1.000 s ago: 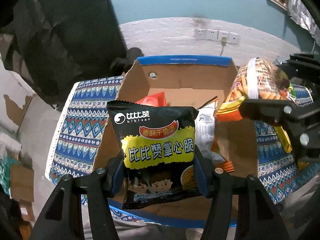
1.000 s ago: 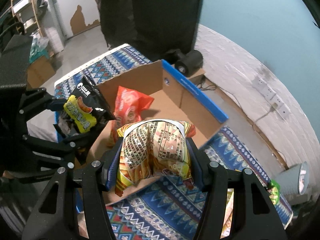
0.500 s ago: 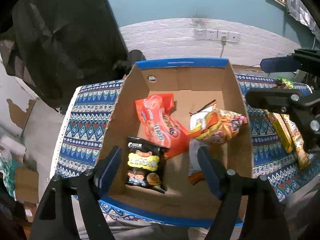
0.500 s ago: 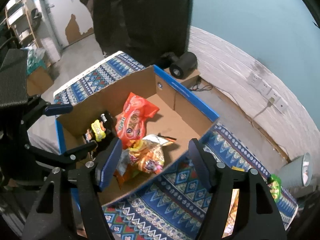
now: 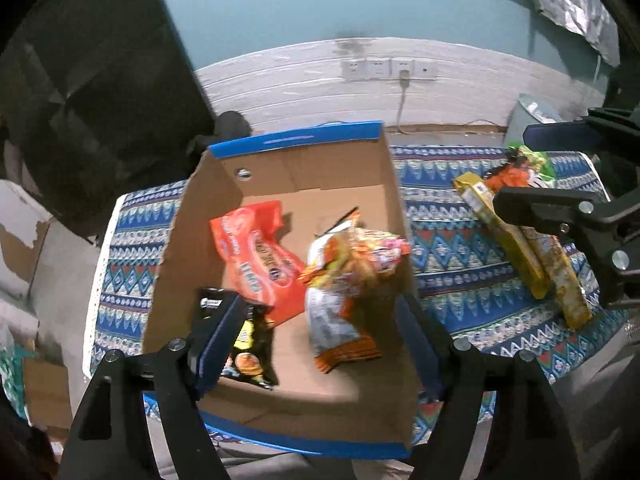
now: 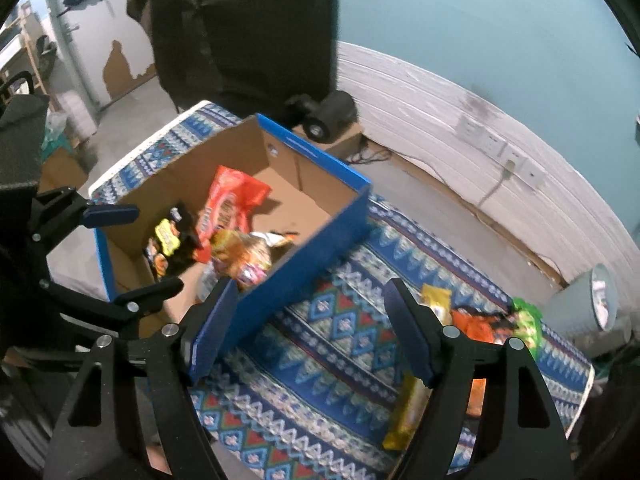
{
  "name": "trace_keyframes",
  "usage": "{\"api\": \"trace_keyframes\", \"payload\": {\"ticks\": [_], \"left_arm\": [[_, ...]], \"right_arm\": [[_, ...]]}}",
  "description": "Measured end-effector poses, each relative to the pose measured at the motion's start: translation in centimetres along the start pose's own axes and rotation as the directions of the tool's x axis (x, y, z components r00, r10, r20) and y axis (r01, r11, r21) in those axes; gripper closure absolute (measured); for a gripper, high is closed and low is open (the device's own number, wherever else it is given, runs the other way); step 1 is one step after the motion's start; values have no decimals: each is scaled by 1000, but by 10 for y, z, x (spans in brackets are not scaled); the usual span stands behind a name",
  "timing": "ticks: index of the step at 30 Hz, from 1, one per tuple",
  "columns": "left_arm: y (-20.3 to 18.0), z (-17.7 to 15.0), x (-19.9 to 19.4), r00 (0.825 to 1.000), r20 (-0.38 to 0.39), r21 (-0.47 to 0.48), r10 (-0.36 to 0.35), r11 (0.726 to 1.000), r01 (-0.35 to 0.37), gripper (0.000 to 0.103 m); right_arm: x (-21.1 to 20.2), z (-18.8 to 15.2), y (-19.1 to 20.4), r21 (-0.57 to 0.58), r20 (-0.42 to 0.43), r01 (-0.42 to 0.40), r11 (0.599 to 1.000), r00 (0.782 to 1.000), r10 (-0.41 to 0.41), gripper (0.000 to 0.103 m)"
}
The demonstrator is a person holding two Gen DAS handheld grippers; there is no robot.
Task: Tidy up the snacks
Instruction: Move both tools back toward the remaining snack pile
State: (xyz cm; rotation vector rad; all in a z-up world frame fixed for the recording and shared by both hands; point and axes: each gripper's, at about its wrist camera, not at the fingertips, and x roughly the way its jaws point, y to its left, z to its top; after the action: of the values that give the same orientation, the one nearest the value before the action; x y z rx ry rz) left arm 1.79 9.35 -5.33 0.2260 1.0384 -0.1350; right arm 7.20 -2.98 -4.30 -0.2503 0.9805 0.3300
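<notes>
A cardboard box with blue rim (image 5: 296, 140) (image 6: 320, 236) stands on the patterned cloth. In it lie a red packet (image 5: 256, 256) (image 6: 228, 204), an orange noodle packet (image 5: 348, 276) (image 6: 240, 256) and a black noodle packet (image 5: 250, 348) (image 6: 168, 240). My left gripper (image 5: 316, 344) (image 6: 158, 248) hangs open over the box's near half, nothing between its fingers. My right gripper (image 6: 310, 332) (image 5: 516, 168) is beside the box's right wall over the cloth, its jaws opening and empty. Yellow packets (image 5: 504, 240) (image 6: 404, 416) and an orange-green packet (image 5: 524, 168) (image 6: 480, 324) lie on the cloth at right.
The patterned cloth (image 6: 340, 360) covers the surface under the box. A grey bin (image 6: 592, 304) stands past the cloth's right end. A black cylinder (image 6: 332, 116) and a dark hanging sheet (image 6: 240, 20) are behind the box. Wall sockets (image 5: 384, 70) sit low on the white wall.
Both grippers opened and let go of their packets: the black one and the orange one now lie in the box. Both grippers have drawn back and up, the right one off to the box's side.
</notes>
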Motion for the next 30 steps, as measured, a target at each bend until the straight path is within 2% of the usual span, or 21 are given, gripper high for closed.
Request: {"api": "trace_keyframes", "payload": {"ticks": [17,30], "left_arm": [[-74,11,3,999,-20,129,-50,990,52,24],[-158,10,11,994,-72,279,-85,955,102,24]], "right_arm": [[-33,-69,-73,112,-48,104,988,994,-99,26],[-47,-144,-148,257,-134,199,946,976,-169,27]]}}
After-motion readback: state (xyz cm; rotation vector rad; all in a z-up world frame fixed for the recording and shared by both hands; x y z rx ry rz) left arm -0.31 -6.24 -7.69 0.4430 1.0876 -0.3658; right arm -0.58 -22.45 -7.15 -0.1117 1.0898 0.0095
